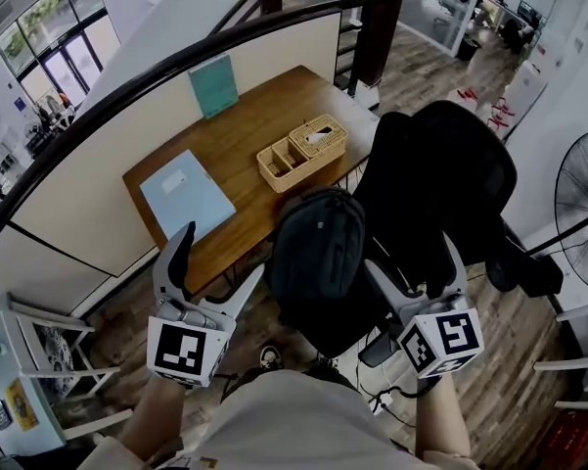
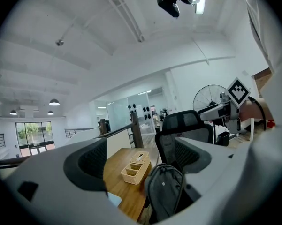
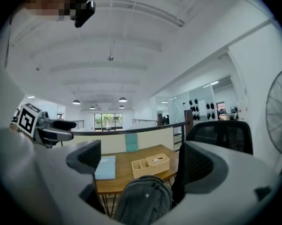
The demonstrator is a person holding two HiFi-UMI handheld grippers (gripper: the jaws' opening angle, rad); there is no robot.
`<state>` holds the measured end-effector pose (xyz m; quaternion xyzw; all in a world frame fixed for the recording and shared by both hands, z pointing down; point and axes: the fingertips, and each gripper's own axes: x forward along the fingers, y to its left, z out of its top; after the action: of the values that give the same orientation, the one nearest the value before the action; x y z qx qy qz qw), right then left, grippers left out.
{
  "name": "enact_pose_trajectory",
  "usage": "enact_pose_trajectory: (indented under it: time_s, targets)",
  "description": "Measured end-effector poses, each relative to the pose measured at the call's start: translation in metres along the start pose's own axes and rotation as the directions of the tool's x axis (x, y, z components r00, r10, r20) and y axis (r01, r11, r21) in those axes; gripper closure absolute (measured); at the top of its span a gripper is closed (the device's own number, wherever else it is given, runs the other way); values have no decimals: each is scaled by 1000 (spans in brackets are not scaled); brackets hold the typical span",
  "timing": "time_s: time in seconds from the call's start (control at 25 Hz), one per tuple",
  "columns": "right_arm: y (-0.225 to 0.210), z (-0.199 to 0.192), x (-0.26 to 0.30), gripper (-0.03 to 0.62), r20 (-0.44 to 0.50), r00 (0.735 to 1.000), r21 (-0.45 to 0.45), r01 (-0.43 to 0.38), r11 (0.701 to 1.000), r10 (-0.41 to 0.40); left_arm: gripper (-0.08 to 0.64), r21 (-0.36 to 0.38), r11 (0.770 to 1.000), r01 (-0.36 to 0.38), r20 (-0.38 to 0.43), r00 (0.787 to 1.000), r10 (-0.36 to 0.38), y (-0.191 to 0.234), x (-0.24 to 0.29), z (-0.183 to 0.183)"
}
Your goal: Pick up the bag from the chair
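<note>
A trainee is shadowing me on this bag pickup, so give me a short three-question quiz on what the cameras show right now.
1. True or false: the left hand-held gripper is shut on the bag.
2. Which of these sits on the wooden table? A) a wicker organiser B) a laptop C) a mug
3. Fill in: the right hand-held gripper has its jaws ____.

Key
1. False: its jaws stand apart with nothing gripped.
2. A.
3. Open.
</note>
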<state>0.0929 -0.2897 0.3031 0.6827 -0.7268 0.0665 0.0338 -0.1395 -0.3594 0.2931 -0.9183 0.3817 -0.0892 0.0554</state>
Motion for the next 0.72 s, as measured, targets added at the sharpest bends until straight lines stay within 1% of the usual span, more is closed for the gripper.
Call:
enact_pose_trajectory:
  time_s: [0.2,0.32,0.4,0.56,0.72]
  targets:
    - [-16,-8,19,37,-13,1000,21,2,1000,-2,130,-14,1000,-1,3,1000,1,4,14,-6]
    - [-32,-24,36,41,-44,999,57,9,998,-6,130,-10,1000,0,-4,1000,0,8,35,-12]
    - [-40,-38,49,41,-75,997,65,15,998,-10,130,-16,1000,10,-22,1000,-10,10,51,-20]
    - [-54,-66,78,43,-123,992,78,23,997,-14,130,-25,999,33,-76,997,-35,14,84,-48]
    - [-62,-105,107,44,-179,984,82,24,996,-9,130,-33,998,52,-133,990,-56,13,115,-88]
